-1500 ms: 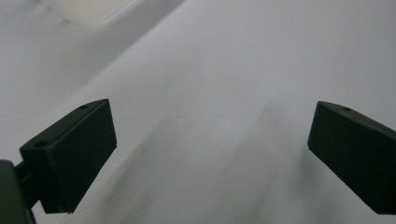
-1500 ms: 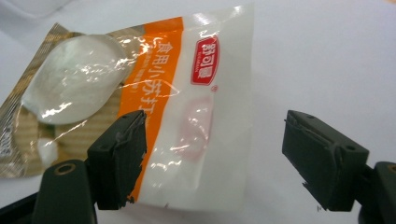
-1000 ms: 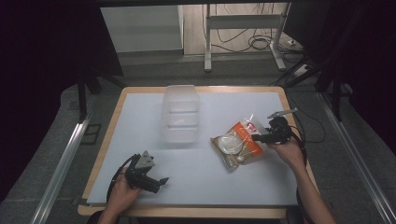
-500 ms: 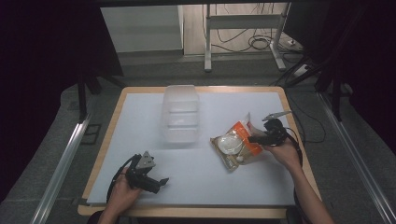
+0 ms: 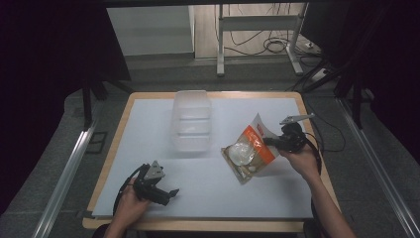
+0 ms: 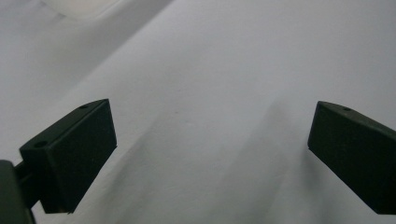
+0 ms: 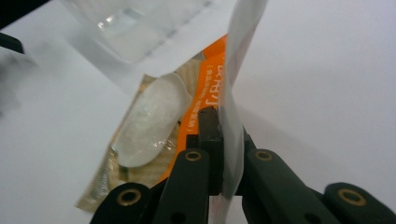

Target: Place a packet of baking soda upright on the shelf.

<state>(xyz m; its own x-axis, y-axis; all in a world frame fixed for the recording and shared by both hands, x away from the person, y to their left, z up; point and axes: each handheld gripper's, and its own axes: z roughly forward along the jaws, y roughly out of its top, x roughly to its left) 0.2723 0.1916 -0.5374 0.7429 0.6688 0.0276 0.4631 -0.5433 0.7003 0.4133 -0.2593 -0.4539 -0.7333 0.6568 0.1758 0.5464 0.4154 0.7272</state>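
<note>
An orange and clear snack bag (image 5: 250,148) with pale round pieces inside lies right of the table's middle, its right edge lifted off the surface. My right gripper (image 5: 268,141) has just been closing and is shut on that raised clear edge. In the right gripper view the jaws (image 7: 223,135) pinch the thin film, and the bag (image 7: 154,116) hangs down to the left. My left gripper (image 5: 171,194) rests at the front left of the table, held by a hand. It stands open (image 6: 210,149) over bare white surface with nothing between its pads.
A clear plastic container (image 5: 191,121) stands at the back middle of the white table (image 5: 148,144); its edge shows in both gripper views (image 6: 79,5) (image 7: 135,28). Cables and metal frame legs lie on the floor beyond the table.
The right gripper's jaws closed on the bag's edge and rose a little, tilting the bag's right side up. The left hand and gripper stayed put.
</note>
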